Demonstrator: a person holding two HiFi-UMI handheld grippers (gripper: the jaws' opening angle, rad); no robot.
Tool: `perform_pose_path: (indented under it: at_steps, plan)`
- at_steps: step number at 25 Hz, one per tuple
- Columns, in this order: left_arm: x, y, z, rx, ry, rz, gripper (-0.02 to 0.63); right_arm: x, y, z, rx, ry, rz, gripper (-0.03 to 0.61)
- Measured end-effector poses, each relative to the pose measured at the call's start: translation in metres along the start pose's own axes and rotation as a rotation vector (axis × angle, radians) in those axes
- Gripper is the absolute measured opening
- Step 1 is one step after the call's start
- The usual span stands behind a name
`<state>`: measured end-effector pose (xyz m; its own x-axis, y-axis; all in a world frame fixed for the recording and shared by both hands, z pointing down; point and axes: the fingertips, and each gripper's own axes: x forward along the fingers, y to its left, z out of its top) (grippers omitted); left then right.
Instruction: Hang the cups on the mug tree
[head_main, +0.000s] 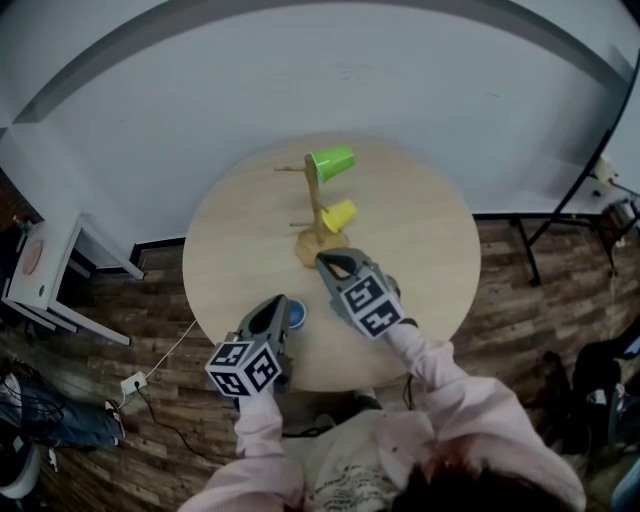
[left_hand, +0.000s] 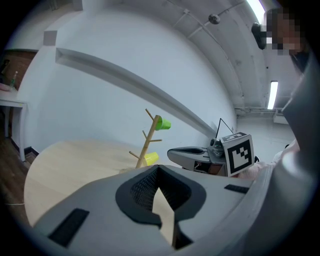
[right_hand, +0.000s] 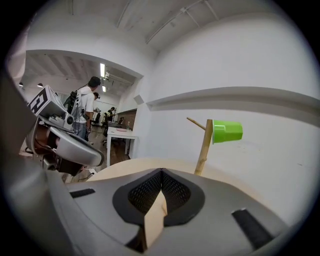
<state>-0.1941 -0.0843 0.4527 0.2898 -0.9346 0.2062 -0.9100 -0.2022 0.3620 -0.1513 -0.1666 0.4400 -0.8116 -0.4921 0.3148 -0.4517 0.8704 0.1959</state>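
While the left gripper (head_main: 273, 304) and the right gripper (head_main: 331, 261) are held over the round, pale wooden table (head_main: 425, 235) with jaws pressed together on nothing, a tapered green cup (head_main: 331, 163) is seen hung sideways near the top of the slim wooden mug tree (head_main: 316, 203), and a yellow cup (head_main: 340, 214) lower down. A blue cup (head_main: 297, 315) is seen on the table, just beside the left gripper.

Round wooden table (head_main: 420, 230) against white wall. Mug tree (head_main: 318, 225) stands near centre. Green cup (head_main: 332, 163) hangs on upper peg, yellow cup (head_main: 340, 214) on lower peg, both on tree's right side. Blue cup (head_main: 298, 315) sits on table, partly hidden by left gripper (head_main: 277, 304). Right gripper (head_main: 331, 261) has jaws together, tips near tree base. Pink sleeves at bottom.
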Motion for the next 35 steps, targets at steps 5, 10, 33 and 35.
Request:
perform_pose_path:
  at_steps: [5, 10, 33, 35]
  plan:
    - [-0.016, 0.006, -0.013, -0.014, 0.024, -0.010, 0.005, -0.002, 0.018, -0.009, 0.034, 0.026, -0.004, -0.014]
    - [-0.026, 0.008, -0.028, -0.016, 0.059, -0.027, 0.005, -0.005, 0.036, -0.021, 0.065, 0.051, -0.004, -0.014]
    - [-0.061, 0.015, -0.080, -0.047, 0.160, -0.014, 0.005, -0.020, 0.109, -0.091, 0.208, 0.164, 0.101, -0.014]
    - [-0.060, 0.015, -0.084, -0.062, 0.165, -0.004, 0.005, -0.020, 0.111, -0.096, 0.217, 0.173, 0.121, -0.012]
